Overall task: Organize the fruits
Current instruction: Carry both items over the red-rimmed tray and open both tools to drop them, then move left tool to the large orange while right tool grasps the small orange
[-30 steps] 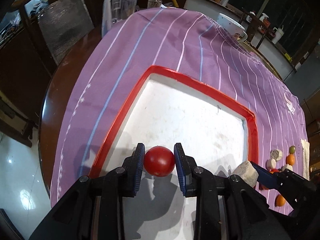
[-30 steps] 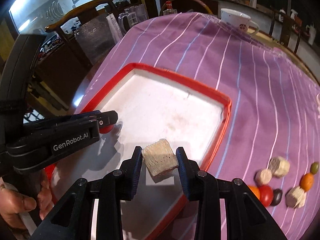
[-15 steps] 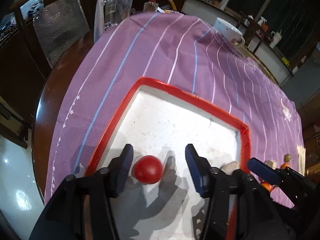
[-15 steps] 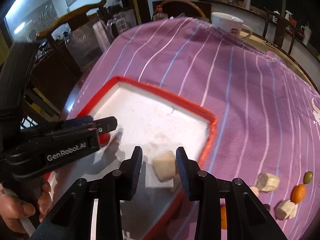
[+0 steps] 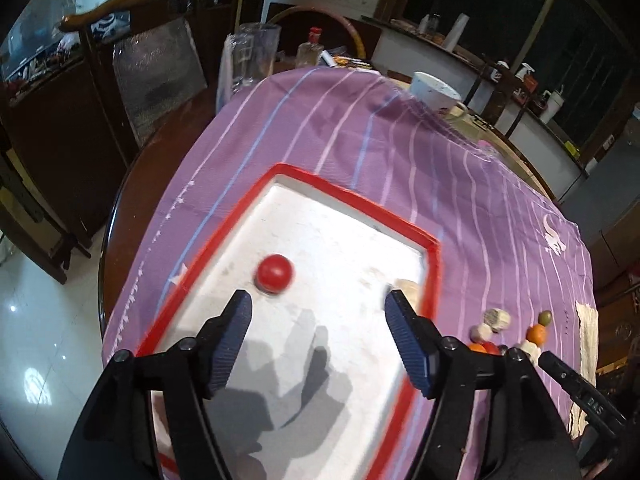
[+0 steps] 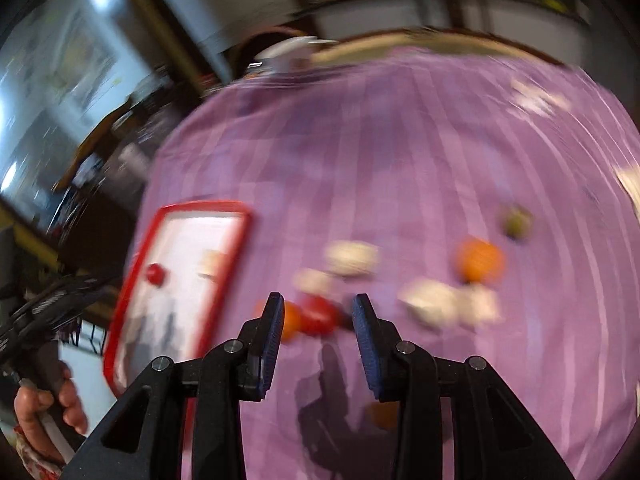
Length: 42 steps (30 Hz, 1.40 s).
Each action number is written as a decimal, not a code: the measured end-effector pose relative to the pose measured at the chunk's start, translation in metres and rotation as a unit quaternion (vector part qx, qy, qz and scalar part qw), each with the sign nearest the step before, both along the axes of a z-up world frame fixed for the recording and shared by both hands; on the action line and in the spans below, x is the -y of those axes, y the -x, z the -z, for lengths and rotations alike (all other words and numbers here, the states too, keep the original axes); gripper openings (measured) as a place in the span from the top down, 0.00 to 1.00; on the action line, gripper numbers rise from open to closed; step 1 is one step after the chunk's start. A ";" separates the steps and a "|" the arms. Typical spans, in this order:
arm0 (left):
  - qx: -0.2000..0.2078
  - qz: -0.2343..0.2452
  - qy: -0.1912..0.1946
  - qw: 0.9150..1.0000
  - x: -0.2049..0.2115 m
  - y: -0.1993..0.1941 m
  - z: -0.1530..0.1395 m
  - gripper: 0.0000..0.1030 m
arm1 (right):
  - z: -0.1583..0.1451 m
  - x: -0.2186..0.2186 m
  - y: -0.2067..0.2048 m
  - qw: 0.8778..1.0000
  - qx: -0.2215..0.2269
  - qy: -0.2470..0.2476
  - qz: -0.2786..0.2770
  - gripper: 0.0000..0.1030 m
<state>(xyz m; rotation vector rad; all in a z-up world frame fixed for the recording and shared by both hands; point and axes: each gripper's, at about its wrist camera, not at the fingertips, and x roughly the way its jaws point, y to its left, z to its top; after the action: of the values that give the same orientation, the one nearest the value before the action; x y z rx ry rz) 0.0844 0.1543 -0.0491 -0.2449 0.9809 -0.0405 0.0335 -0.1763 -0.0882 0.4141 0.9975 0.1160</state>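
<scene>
Left gripper (image 5: 318,306) wide apart above the tray (image 5: 352,196), nothing held. Red ball (image 5: 274,273) resting on the tray floor just ahead of the left finger; pale chunk (image 5: 408,286) by the tray's right rim. Right gripper (image 6: 318,312) also parted and empty, over the cloth (image 6: 400,140), lined up on a red fruit (image 6: 318,314) with an orange one (image 6: 290,320) touching its left side. Very blurred view there, so edges hard to judge. Best bet: centre on the red fruit alone, keep the left pad clear of the orange neighbour, come down low, squeeze gently across the widest part. More fruit (image 6: 480,260) scattered right, well apart from the tray.
</scene>
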 end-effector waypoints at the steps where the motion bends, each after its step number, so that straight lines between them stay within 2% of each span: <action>1: 0.001 0.004 0.003 1.000 0.006 0.003 -0.001 0.33 | 0.006 0.019 0.007 1.000 -0.011 0.009 0.017 0.62; 5: 0.002 0.034 0.021 0.999 0.043 0.019 0.002 0.33 | 0.018 0.064 0.020 0.998 -0.028 0.005 0.048 0.62; 8: -0.013 0.069 0.029 0.997 0.079 0.026 0.012 0.33 | 0.020 0.073 0.026 0.999 -0.029 0.004 0.035 0.62; 11: -0.022 0.085 0.037 0.995 0.107 0.031 0.021 0.33 | 0.022 0.062 0.028 0.999 -0.032 0.008 -0.011 0.62; 15: -0.024 0.105 0.017 0.994 0.135 0.029 0.032 0.33 | 0.028 0.039 0.036 0.996 -0.030 0.018 -0.077 0.62; 20: -0.009 0.141 -0.016 0.990 0.152 0.022 0.046 0.34 | 0.034 0.021 0.043 0.992 -0.025 0.021 -0.124 0.62; 24: -0.025 0.169 0.001 0.985 0.153 0.014 0.059 0.35 | 0.036 0.011 0.044 0.989 -0.022 0.029 -0.142 0.62; 26: -0.027 0.187 0.005 0.982 0.155 0.011 0.062 0.41 | 0.037 0.006 0.042 0.988 -0.019 0.036 -0.147 0.62; 33: -0.049 0.266 -0.030 0.962 0.172 -0.004 0.076 0.42 | 0.044 -0.004 0.034 0.986 -0.023 0.049 -0.157 0.62; 37: -0.058 0.307 -0.027 0.950 0.177 -0.007 0.079 0.42 | 0.047 -0.015 0.030 0.984 -0.024 0.061 -0.167 0.62; 42: -0.064 0.331 -0.021 0.941 0.183 -0.008 0.083 0.42 | 0.052 -0.022 0.028 0.984 -0.030 0.066 -0.163 0.62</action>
<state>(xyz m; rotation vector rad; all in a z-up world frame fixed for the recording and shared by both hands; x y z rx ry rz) 0.0929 -0.0285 -0.1322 0.1344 1.1568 -0.6265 0.0054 -0.1544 -0.1404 0.1301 1.1205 0.3327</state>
